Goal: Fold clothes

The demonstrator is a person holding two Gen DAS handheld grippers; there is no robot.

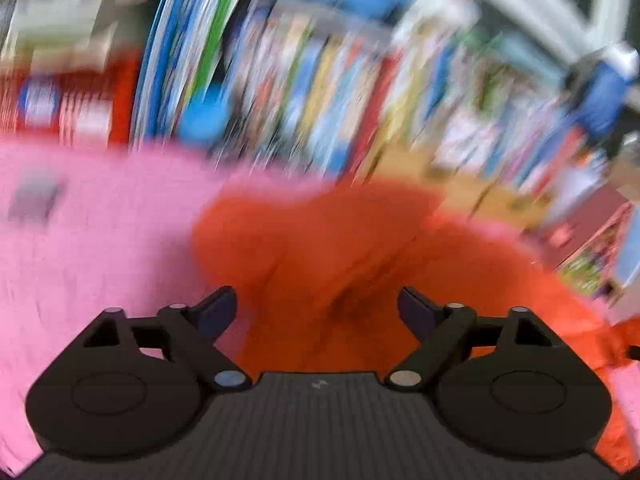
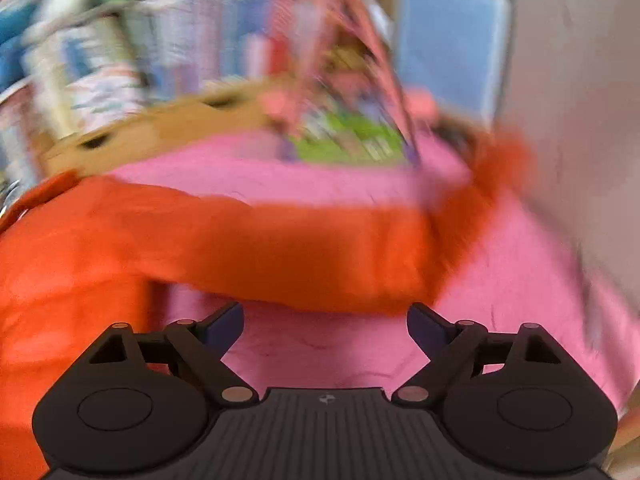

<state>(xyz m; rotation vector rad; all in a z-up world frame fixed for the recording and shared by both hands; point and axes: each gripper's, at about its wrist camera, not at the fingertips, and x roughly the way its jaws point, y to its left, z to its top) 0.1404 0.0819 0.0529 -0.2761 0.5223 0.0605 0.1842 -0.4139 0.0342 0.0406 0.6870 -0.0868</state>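
Both grippers stood open and empty: left gripper [image 1: 316, 304] above the orange garment [image 1: 320, 248], right gripper [image 2: 325, 320] over the pink sheet [image 2: 320, 344].

Pink sheet [image 2: 520, 264], blurred books [image 1: 320, 80], cardboard box [image 2: 160, 128] behind.

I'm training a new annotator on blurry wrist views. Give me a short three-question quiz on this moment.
1. True or false: the right gripper is clamped on the orange garment.
2. What colour is the cover under the garment?
3. In the left wrist view, what lies between the left gripper fingers? A) orange garment B) a book C) a cardboard box

Key:
1. False, its jaws stand open with nothing gripped.
2. Pink.
3. A; the jaws are open, not pinching it.
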